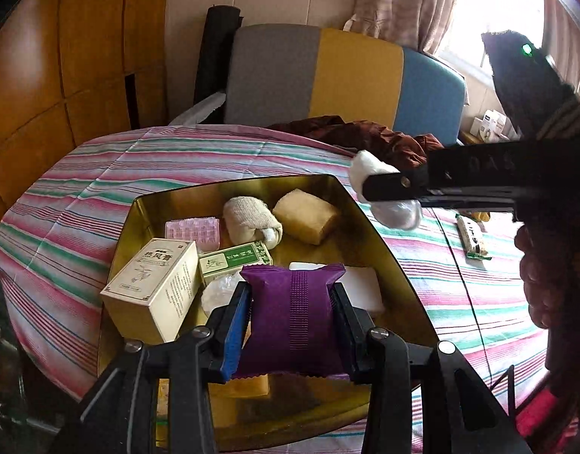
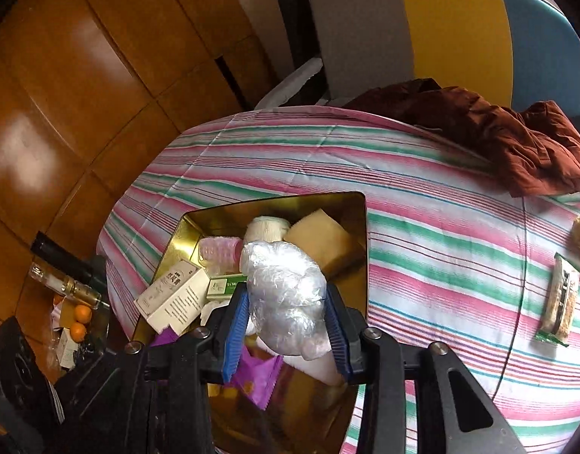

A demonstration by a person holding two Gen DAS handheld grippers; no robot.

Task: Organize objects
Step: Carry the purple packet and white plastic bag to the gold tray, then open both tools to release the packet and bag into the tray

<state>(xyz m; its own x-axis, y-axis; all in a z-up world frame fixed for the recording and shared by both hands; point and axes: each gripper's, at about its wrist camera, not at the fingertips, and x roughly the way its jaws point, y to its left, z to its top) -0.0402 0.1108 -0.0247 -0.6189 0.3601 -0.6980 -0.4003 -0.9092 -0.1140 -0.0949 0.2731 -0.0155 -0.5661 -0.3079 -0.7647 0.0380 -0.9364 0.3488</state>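
**Both grippers loaded over the gold tin**

Left wrist view, left to right:
- One gold tin [image 1: 350, 204] sits on the striped cloth of the surface [image 1: 82, 196].
- In the tin: one cream carton [image 1: 154, 287] propped at the left wall; one pink blister sheet [image 1: 193, 231] behind it; one green-and-white box [image 1: 235, 259] beside the carton; one rolled bandage [image 1: 252, 223]; one tan block [image 1: 307, 215] at the far right. Some white items lie lower down, partly hidden; count unclear.
- Left gripper [image 1: 292, 321]: fingers closed on one purple sachet [image 1: 293, 314], gripped by its two sides and held over the near part of the tin.
- Right gripper [image 1: 392, 198] enters from the right over the tin's far right rim, fingers clamped on one clear plastic bundle [image 1: 397, 213] with white stuffing.
- One wrapped snack bar [image 1: 473, 240] lies on the cloth well to the right of the tin.

Right wrist view:
- Two oranges [image 2: 80, 321] and one glass bottle [image 2: 67, 283] sit below the surface's left edge.
- The bundle is pinched between both blue pads, above the tin.
- One dark red garment [image 2: 498, 132] lies at the far edge.
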